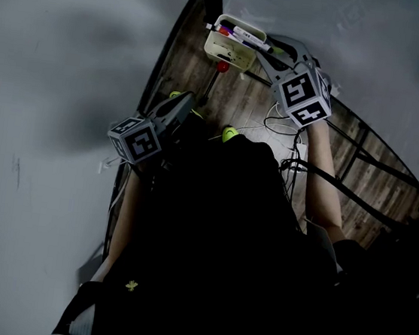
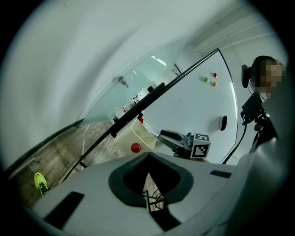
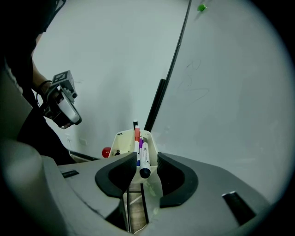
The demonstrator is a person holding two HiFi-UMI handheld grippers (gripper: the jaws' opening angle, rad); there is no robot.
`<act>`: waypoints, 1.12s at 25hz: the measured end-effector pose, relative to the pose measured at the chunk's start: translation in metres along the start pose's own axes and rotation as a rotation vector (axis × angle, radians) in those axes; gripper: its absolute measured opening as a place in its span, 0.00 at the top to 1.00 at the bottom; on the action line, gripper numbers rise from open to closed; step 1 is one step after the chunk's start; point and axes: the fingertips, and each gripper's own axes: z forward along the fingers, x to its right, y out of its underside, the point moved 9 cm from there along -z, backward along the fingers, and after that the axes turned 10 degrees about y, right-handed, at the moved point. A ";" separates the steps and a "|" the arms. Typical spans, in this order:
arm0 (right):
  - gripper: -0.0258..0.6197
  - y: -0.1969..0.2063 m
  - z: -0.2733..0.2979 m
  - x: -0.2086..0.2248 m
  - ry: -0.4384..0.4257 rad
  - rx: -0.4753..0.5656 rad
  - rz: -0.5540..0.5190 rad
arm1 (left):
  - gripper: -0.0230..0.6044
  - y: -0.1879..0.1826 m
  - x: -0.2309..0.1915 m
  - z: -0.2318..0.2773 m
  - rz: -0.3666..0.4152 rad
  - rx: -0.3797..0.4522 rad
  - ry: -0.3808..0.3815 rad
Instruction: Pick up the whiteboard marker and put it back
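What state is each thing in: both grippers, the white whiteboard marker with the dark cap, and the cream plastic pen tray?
Right gripper: jaws apart either side of the marker, not pressing it.
White whiteboard marker with dark cap: capped, lying in the tray.
Cream plastic pen tray: upright, holding several markers.
Left gripper: jaws together, empty.

We log the head view as dim: dark clothing (image 1: 215, 247) swallows the lower frame, and soft grey shadows blotch the pale surface (image 1: 55, 68) at left. Both gripper views are brighter and evenly lit, with round black vignettes and fisheye bending near the rims. Bright reflections streak the glass (image 2: 138, 78). The marker (image 3: 144, 159) is sharp.
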 end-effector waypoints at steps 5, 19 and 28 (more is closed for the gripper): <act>0.76 0.000 -0.003 0.000 0.008 0.007 0.002 | 0.91 -0.002 0.001 0.003 0.011 -0.001 0.006; 0.76 0.008 -0.041 -0.007 -0.023 0.025 -0.014 | 0.91 0.013 0.036 0.002 0.047 0.048 0.004; 0.76 0.008 -0.066 -0.025 -0.022 0.042 0.004 | 0.91 0.025 0.058 -0.008 0.074 0.031 0.019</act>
